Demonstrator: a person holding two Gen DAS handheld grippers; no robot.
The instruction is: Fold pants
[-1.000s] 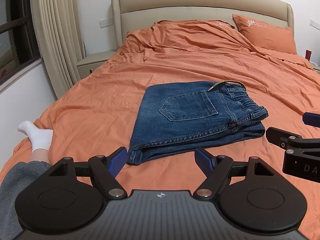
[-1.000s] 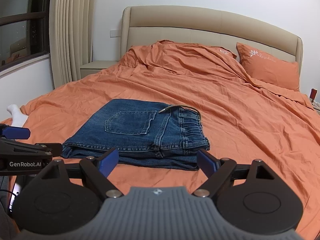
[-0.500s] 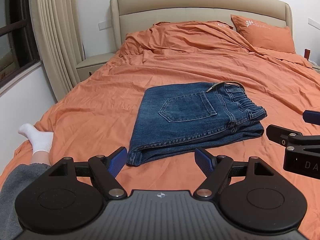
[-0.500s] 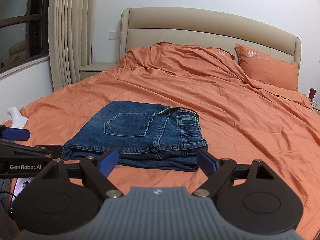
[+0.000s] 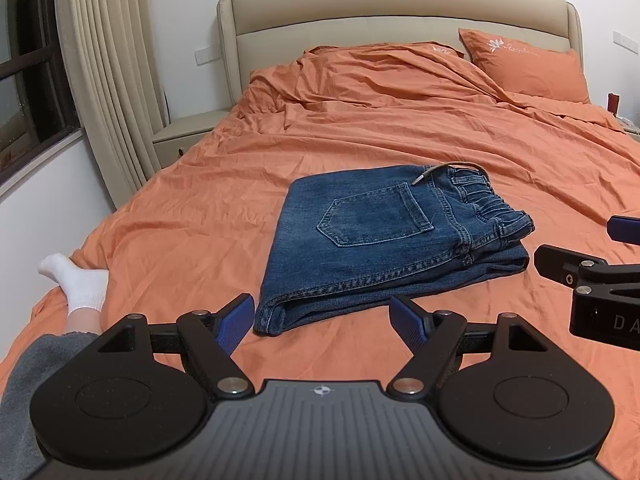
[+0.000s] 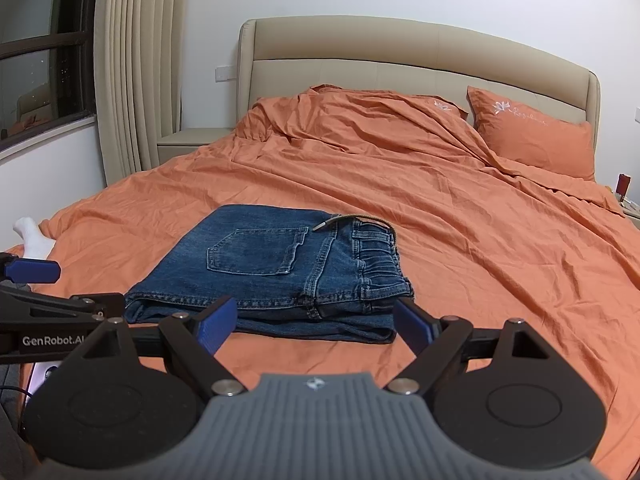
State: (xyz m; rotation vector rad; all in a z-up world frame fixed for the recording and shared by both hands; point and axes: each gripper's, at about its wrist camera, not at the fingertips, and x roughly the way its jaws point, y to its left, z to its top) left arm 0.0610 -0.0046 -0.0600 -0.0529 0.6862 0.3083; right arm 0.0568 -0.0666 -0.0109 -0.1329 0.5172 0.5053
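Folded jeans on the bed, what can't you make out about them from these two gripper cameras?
- Jeans: inner layers and legs hidden under the top fold, both views.
- Near right corner: covered by the right gripper's fingertip, right wrist view.
- Drawstring: far end hidden behind the waistband.

The bed (image 5: 240,184) is being covered by a rumpled orange sheet. A pillow (image 5: 524,64) is being propped against the headboard (image 5: 360,12). A white sock (image 5: 78,280) is being rested on the sheet's left edge, near the curtain (image 5: 108,80).
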